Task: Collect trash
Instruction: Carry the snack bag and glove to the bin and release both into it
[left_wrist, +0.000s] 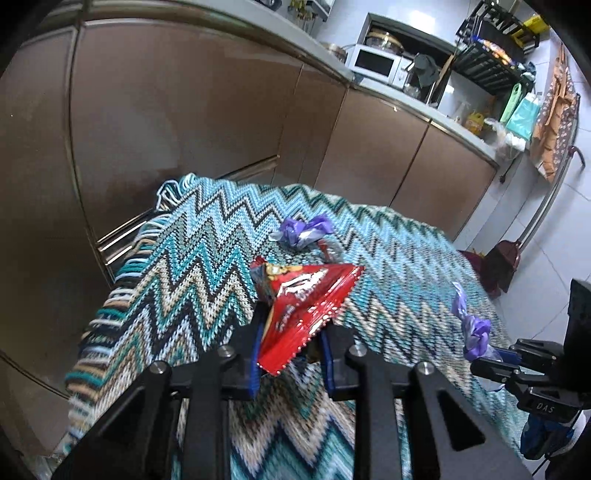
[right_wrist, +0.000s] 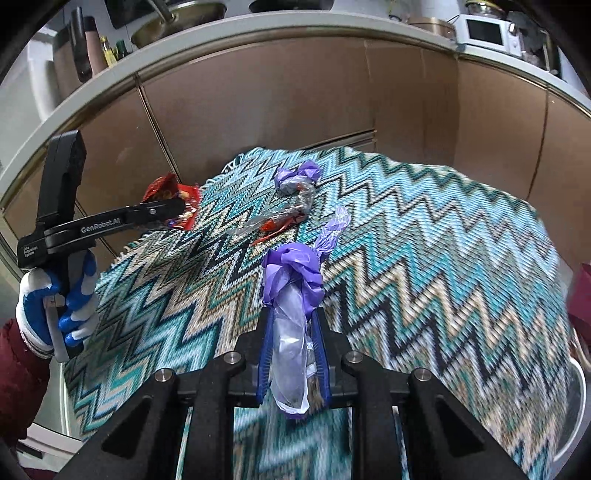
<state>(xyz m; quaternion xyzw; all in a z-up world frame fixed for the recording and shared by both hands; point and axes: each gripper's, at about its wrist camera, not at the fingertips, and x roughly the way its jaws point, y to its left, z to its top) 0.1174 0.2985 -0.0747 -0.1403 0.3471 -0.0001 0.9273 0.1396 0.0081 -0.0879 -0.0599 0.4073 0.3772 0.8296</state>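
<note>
My left gripper (left_wrist: 291, 332) is shut on a red snack wrapper (left_wrist: 306, 302) and holds it above the zigzag-patterned cloth (left_wrist: 184, 295). The left gripper (right_wrist: 177, 214) also shows in the right wrist view with the red wrapper (right_wrist: 166, 188). My right gripper (right_wrist: 293, 314) is shut on a crumpled purple and clear plastic wrapper (right_wrist: 291, 291). That gripper (left_wrist: 491, 362) and its purple wrapper (left_wrist: 474, 328) show at the right of the left wrist view. A second purple wrapper (right_wrist: 297, 177) and a clear wrapper with red bits (right_wrist: 277, 221) lie on the cloth (right_wrist: 443, 240).
Brown cabinet doors (left_wrist: 184, 110) stand behind the cloth-covered table. A worktop above carries a microwave (left_wrist: 375, 64) and a black rack (left_wrist: 491, 55). A broom (left_wrist: 506, 258) leans on the tiled floor at the right.
</note>
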